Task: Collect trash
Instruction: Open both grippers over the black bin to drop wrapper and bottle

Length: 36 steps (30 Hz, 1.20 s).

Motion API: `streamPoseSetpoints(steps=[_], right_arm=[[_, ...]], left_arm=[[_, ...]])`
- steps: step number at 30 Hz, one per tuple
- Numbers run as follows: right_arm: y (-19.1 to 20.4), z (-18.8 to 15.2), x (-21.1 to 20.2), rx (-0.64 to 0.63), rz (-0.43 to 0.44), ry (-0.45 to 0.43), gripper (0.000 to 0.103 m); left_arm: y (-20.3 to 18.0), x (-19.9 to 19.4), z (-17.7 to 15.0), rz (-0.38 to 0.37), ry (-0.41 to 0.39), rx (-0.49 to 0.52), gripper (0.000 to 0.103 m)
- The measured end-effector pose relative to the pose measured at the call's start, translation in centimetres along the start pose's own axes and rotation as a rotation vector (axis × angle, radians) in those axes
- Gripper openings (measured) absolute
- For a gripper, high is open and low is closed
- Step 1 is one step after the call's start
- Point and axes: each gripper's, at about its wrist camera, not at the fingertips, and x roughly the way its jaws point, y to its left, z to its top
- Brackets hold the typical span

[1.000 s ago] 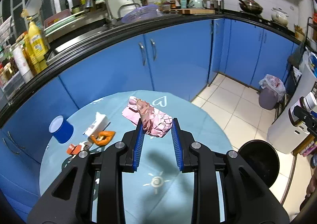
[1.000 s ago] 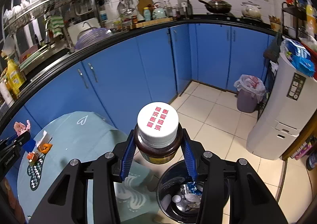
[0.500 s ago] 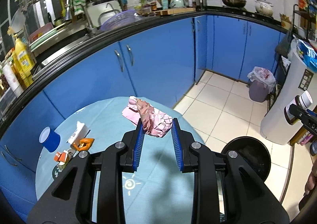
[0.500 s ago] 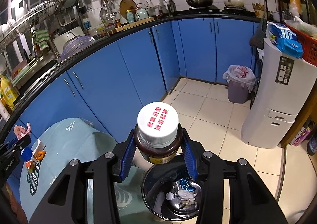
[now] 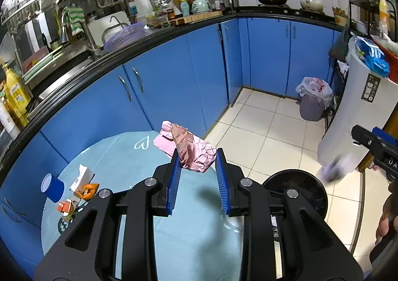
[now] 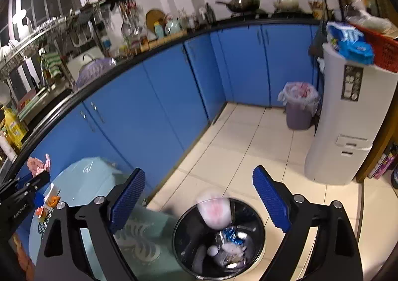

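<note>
My left gripper (image 5: 197, 164) is shut on a crumpled pink wrapper (image 5: 192, 150) and holds it above the round light-blue table (image 5: 119, 156). My right gripper (image 6: 199, 196) is open and empty above the black trash bin (image 6: 219, 238). A jar with a white lid (image 6: 215, 211) shows as a blur falling into the bin; it also blurs in the left wrist view (image 5: 335, 165) above the bin (image 5: 296, 191). The bin holds several pieces of trash.
A blue cup (image 5: 52, 187), a white carton (image 5: 82, 177) and orange scraps (image 5: 88, 190) lie at the table's left. Blue cabinets (image 5: 174, 77) run behind. A lined grey bin (image 5: 313, 102) and a white appliance (image 6: 345, 117) stand on the tiled floor.
My right gripper has opened and let go of the jar, which drops towards the bin. My left gripper still holds the pink wrapper and has shifted slightly towards the bin.
</note>
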Motion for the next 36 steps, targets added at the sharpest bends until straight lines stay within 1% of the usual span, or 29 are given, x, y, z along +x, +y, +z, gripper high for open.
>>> streamPoseSetpoints(steps=[4, 9, 15, 21, 27, 29, 30, 31, 32, 33, 36], right_arm=[[-1.5, 0.3, -0.4, 0.054, -0.019, -0.022, 0.086], [-3.4, 0.2, -0.4, 0.109, -0.040, -0.020, 0.086], [-5.2, -0.2, -0.6, 0.136, -0.055, -0.020, 0.086], [-7.3, -0.3, -0.8, 0.168, -0.074, -0.024, 0.086], [-8.9, -0.5, -0.8, 0.188, -0.086, -0.019, 0.086], [-9.2, -0.6, -0.8, 0.193, -0.089, -0.017, 0.086], [-9.4, -0.5, -0.8, 0.195, -0.089, -0.017, 0.086], [-9.6, -0.6, -0.8, 0.197, -0.089, -0.017, 0.086], [-9.8, -0.6, -0.8, 0.198, -0.090, -0.018, 0.086], [-9.8, -0.6, -0.8, 0.200, -0.090, -0.019, 0.086], [-9.9, -0.6, -0.7, 0.205, -0.085, -0.017, 0.086]], left_arm=[[-1.1, -0.1, 0.3, -0.010, -0.004, 0.017, 0.029], [-2.6, -0.1, 0.7, -0.029, -0.009, 0.037, 0.029], [-5.5, -0.1, 1.4, -0.074, -0.019, 0.074, 0.029], [-9.3, -0.1, 2.5, -0.142, -0.034, 0.124, 0.029], [-11.9, 0.3, 3.3, -0.170, -0.030, 0.155, 0.031], [-12.4, 0.6, 3.4, -0.181, -0.015, 0.154, 0.043], [-12.4, 0.7, 3.5, -0.182, -0.012, 0.151, 0.064], [-12.4, 0.8, 3.5, -0.189, -0.013, 0.144, 0.081], [-12.3, 0.7, 3.6, -0.199, -0.022, 0.136, 0.086], [-12.3, 0.5, 3.6, -0.198, -0.029, 0.135, 0.088], [-12.6, 0.7, 3.6, -0.182, -0.028, 0.150, 0.091]])
